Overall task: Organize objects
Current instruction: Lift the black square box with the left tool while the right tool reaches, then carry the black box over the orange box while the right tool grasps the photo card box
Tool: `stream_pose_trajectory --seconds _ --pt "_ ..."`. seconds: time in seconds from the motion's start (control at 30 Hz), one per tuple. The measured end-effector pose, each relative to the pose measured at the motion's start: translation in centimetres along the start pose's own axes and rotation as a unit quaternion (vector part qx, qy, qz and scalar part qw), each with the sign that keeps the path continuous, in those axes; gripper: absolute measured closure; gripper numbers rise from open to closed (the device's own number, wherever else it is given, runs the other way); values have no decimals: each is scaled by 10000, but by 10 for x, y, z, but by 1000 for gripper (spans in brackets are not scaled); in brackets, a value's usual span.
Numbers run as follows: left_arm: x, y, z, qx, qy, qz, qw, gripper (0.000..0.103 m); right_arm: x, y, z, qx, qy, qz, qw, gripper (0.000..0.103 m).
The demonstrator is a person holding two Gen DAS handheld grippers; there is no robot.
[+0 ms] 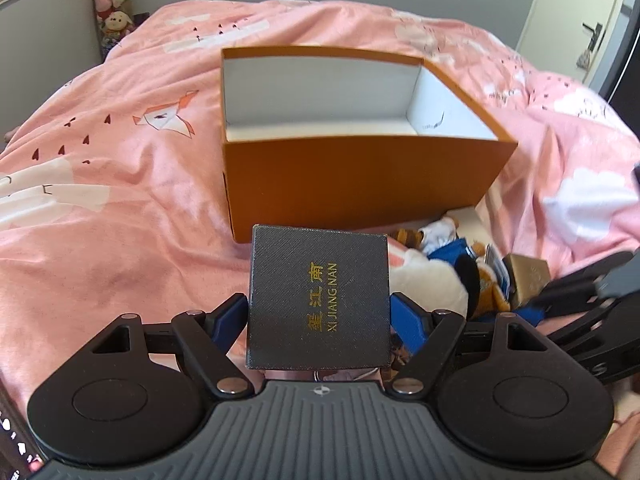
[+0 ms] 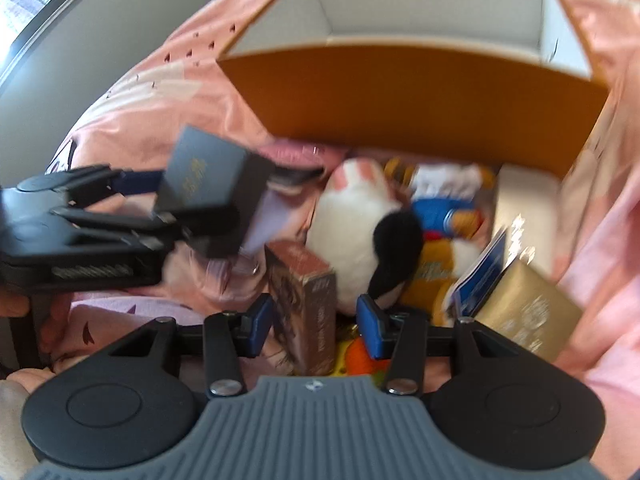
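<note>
My left gripper is shut on a dark grey box with gold lettering and holds it in the air in front of the open orange box, which has a white, empty inside. The same grey box shows in the right wrist view, held by the left gripper. My right gripper is open, its blue pads on either side of a brown box that stands upright between them. The right pad stands apart from the box.
Everything lies on a pink bedspread. In front of the orange box lies a pile: a white and black plush toy, a blue and orange plush, a gold box, a blue card, a white box. Plush toys stand against the far wall.
</note>
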State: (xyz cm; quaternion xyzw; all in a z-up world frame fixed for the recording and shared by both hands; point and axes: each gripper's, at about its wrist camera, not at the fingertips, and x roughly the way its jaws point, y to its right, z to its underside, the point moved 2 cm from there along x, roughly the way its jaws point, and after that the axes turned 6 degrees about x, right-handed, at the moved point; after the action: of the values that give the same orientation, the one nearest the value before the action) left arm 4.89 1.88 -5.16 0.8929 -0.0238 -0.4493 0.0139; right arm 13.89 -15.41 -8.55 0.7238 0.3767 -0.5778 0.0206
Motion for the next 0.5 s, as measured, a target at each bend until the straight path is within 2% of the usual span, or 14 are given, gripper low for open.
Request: stream_pose_trajectory --seconds 0.07,0.27,0.5 --pt "-2 -1 -2 -20 45 -7 10000 14 7 2 0 59 -88 -69 9999 55" --pt "-4 -3 -3 -85 83 16 9999 14 29 10 2 277 -334 -301 9986 67" --pt "-13 -8 -7 -193 225 146 9995 14 13 3 4 79 -9 -324 9994 78"
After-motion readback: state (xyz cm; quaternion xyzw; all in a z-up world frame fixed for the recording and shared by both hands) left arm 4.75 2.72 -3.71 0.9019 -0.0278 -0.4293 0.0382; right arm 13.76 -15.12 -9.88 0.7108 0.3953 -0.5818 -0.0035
